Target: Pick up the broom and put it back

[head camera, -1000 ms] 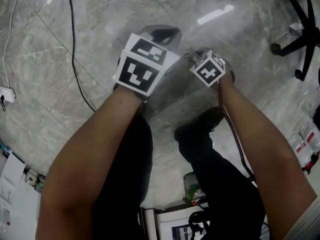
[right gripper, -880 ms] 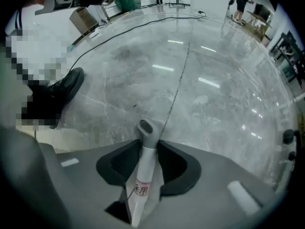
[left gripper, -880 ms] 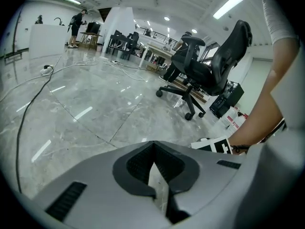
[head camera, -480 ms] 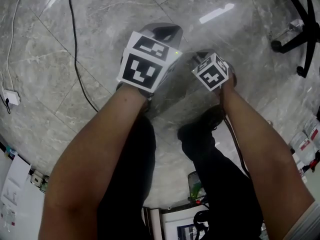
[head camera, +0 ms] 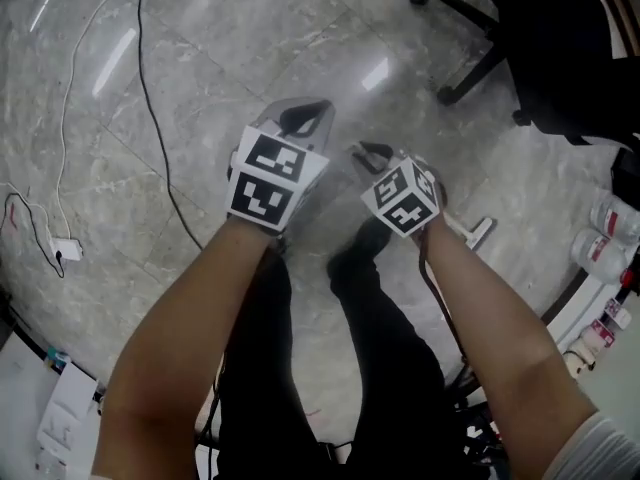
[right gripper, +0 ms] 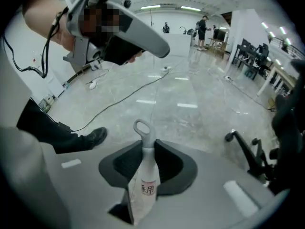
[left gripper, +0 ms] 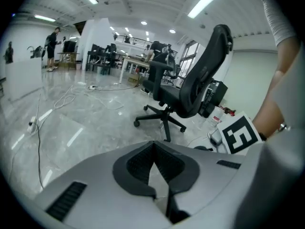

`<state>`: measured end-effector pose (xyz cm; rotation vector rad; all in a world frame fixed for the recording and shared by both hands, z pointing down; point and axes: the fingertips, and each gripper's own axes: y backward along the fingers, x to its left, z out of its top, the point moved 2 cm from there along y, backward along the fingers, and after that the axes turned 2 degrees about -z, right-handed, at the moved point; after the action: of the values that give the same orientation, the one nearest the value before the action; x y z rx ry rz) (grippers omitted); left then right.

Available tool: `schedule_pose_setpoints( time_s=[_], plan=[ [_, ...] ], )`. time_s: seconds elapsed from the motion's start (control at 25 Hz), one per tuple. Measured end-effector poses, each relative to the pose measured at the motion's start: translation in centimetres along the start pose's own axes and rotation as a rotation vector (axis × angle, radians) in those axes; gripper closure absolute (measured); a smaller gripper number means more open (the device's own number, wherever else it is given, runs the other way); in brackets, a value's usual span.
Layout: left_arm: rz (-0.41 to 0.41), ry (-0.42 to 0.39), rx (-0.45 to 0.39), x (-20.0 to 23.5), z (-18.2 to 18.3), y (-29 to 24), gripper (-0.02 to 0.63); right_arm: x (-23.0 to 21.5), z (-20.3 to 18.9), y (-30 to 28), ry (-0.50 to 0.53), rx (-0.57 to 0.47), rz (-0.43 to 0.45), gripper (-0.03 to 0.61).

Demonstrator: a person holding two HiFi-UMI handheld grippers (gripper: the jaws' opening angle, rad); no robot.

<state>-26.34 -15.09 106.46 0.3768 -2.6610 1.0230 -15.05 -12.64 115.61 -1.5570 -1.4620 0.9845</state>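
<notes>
The broom's white handle (right gripper: 144, 175), with a hanging loop at its end and a small label, runs up between the dark pads of my right gripper (right gripper: 144, 149). Those jaws have just been closing and now press on the handle from both sides. Only this end of the broom shows; the rest is hidden below the gripper. In the head view the right gripper (head camera: 372, 154) hangs beside the left gripper (head camera: 305, 120), both above the floor in front of the person's legs. My left gripper (left gripper: 152, 145) has its pad tips together with nothing between them.
A black office chair (head camera: 520, 38) stands at the upper right, also seen as the chair (left gripper: 190, 89). Cables (head camera: 150, 118) and a power strip (head camera: 65, 251) lie at left. Bottles (head camera: 608, 218) stand at right. A short white bar (head camera: 472, 231) lies by the right forearm.
Both grippers have come up off the floor. The head view has swung, so the office chair now sits closer at the upper right and more floor shows at left.
</notes>
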Motion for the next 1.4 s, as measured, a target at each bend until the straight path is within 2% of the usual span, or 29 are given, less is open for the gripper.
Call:
schedule_pose_setpoints(
  time_s=[0.16, 0.32, 0.44, 0.56, 0.64, 0.8, 0.92, 1.04, 1.16, 1.4],
  plan=[
    [-0.072, -0.166, -0.038, -7.6, 14.0, 4.3, 0.61, -5.7, 2.2, 15.8, -0.053, -0.11, -0.126, 0.497],
    [-0.124, -0.185, -0.062, -18.6, 25.4, 9.7, 0.611, -9.9, 0.6, 33.2, -0.128, -0.184, -0.228, 0.495],
    [-0.154, -0.217, -0.121, -26.5, 34.2, 13.0, 0.609, -14.5, -1.9, 45.9, -0.222, -0.233, -0.353, 0.495],
    [-0.166, -0.256, -0.179, -31.9, 42.4, 16.4, 0.611, -18.7, -4.3, 56.1, -0.368, -0.313, -0.489, 0.495],
    [-0.159, -0.253, -0.203, -36.1, 46.3, 19.0, 0.61, -20.3, -7.2, 62.1, -0.491, -0.354, -0.543, 0.495],
    [-0.132, -0.257, -0.252, -43.1, 51.9, 23.4, 0.61, -23.7, -11.8, 70.8, -0.703, -0.429, -0.611, 0.494],
    [-0.102, -0.292, -0.284, -45.8, 54.5, 26.4, 0.609, -25.2, -12.6, 72.8, -0.788, -0.467, -0.615, 0.492],
    [-0.063, -0.319, -0.317, -46.8, 56.5, 28.9, 0.609, -26.4, -12.4, 72.9, -0.811, -0.487, -0.599, 0.492],
    [-0.026, -0.313, -0.34, -46.5, 57.2, 30.1, 0.609, -26.9, -11.5, 72.4, -0.793, -0.48, -0.587, 0.489],
    [-0.015, -0.304, -0.361, -46.0, 57.2, 31.3, 0.609, -26.7, -10.6, 73.3, -0.8, -0.499, -0.607, 0.483]
  ],
)
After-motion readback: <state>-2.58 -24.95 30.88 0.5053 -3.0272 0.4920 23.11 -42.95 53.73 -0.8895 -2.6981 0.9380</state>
